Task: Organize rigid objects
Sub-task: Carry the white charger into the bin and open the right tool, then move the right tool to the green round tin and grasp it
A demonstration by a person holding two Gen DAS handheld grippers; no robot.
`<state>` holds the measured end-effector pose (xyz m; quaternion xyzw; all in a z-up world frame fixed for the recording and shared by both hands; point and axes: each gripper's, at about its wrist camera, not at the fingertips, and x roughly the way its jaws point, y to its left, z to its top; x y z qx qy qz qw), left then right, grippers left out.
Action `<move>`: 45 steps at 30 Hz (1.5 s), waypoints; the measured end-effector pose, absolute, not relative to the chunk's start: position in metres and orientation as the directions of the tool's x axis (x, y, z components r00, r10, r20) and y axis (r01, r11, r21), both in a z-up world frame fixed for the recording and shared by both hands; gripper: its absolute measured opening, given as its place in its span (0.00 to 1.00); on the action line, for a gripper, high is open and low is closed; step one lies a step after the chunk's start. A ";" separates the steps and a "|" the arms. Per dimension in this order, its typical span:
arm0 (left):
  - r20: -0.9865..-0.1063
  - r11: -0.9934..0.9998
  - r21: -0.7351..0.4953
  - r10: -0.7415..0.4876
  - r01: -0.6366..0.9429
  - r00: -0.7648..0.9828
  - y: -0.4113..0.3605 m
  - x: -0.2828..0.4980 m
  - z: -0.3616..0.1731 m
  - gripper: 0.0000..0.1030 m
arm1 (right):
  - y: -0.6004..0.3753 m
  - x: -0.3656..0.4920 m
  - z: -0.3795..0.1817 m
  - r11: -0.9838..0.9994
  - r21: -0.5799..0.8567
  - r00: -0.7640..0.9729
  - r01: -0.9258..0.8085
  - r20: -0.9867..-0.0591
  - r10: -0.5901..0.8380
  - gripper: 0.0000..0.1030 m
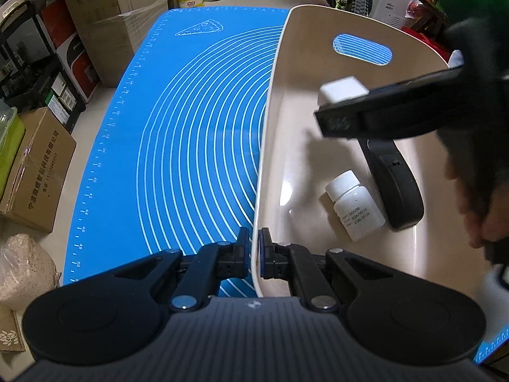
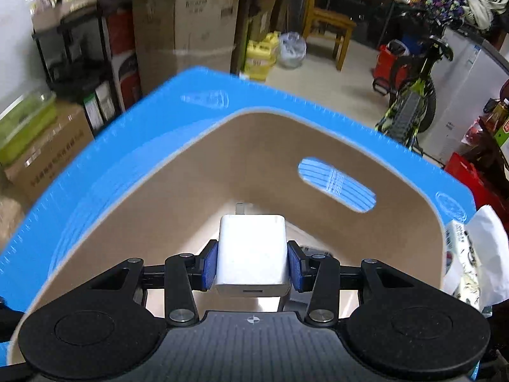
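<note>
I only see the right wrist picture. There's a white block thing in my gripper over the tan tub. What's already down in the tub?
Observer: The left wrist view shows a small white bottle lying on its side on the bin floor.
Operator: Anything else in there?
Observer: Yes, a black curved object lies right beside the bottle, on its far side from the left gripper.
Operator: Where's my other gripper?
Observer: The left gripper is pinching the bin's near wall, one finger inside and one outside.
Operator: Is my white charger over the bottle?
Observer: In that view the right gripper holds it above the bin floor, farther back than the bottle.
</note>
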<state>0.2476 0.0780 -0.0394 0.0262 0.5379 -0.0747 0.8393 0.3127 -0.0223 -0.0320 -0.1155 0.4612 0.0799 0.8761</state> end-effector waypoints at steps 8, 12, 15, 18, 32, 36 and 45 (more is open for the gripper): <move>-0.907 0.987 -0.041 -0.102 0.155 0.410 0.077 0.248 -0.039 0.08 | -0.020 0.324 -0.066 0.959 -0.152 0.493 -0.240 -0.870 -0.014 0.49; -0.907 0.987 -0.041 -0.102 0.155 0.410 0.077 0.248 -0.039 0.08 | -0.020 0.326 -0.077 0.958 -0.157 0.478 -0.241 -0.878 -0.024 0.49; -0.907 0.987 -0.041 -0.102 0.155 0.410 0.077 0.248 -0.039 0.08 | -0.018 0.327 -0.079 0.956 -0.163 0.480 -0.243 -0.877 -0.027 0.49; -0.907 0.987 -0.040 -0.101 0.155 0.410 0.077 0.248 -0.039 0.08 | -0.016 0.328 -0.079 0.953 -0.170 0.478 -0.251 -0.878 -0.030 0.49; -0.907 0.987 -0.040 -0.101 0.155 0.410 0.077 0.248 -0.038 0.08 | -0.026 0.324 -0.061 0.961 -0.150 0.510 -0.232 -0.860 -0.012 0.67; -0.906 0.987 -0.038 -0.100 0.156 0.411 0.078 0.248 -0.038 0.08 | -0.036 0.312 -0.035 0.961 -0.151 0.547 -0.231 -0.837 0.000 0.71; -0.906 0.987 -0.033 -0.096 0.157 0.412 0.078 0.248 -0.037 0.08 | -0.098 0.256 0.037 0.981 -0.112 0.662 -0.160 -0.750 0.022 0.80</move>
